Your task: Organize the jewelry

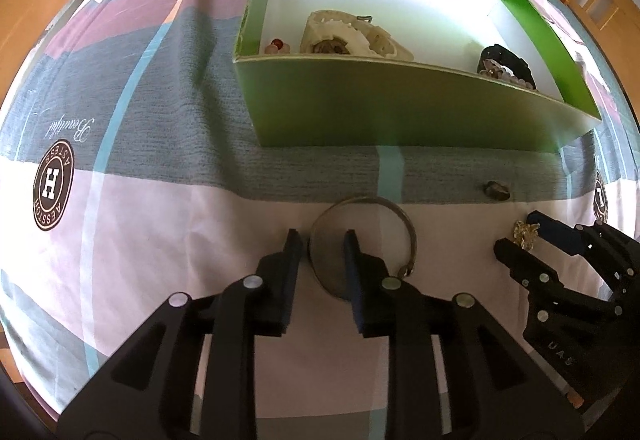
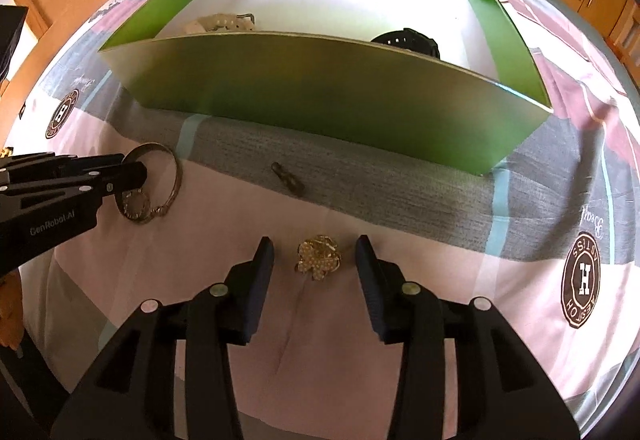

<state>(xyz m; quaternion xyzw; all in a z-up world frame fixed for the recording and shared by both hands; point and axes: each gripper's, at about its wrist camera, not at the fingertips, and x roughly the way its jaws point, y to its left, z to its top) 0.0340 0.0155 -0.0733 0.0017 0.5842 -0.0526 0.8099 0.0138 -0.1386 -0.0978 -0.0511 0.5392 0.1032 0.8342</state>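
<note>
Brooch (image 2: 319, 257) sits between spread right tool (image 2: 315, 264); left tool (image 1: 319, 252) spread astride bangle (image 1: 362, 240) rim. Close squarely, then lift.

1 green box (image 1: 400, 108), 2 grippers, 1 bangle (image 1: 384, 208), 1 gold brooch (image 2: 319, 257), 1 small dark clasp (image 2: 289, 180)

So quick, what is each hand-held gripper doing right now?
Left hand-held gripper: open, straddling the bangle rim.
Right hand-held gripper: open around the gold brooch.

Right gripper (image 2: 315, 264) jaws spread, gold brooch (image 2: 318, 258) between them on the bedsheet (image 2: 440, 280), untouched. Left gripper (image 2: 132, 170) at bangle (image 2: 154, 184). Green box (image 2: 320, 100) beyond.
</note>
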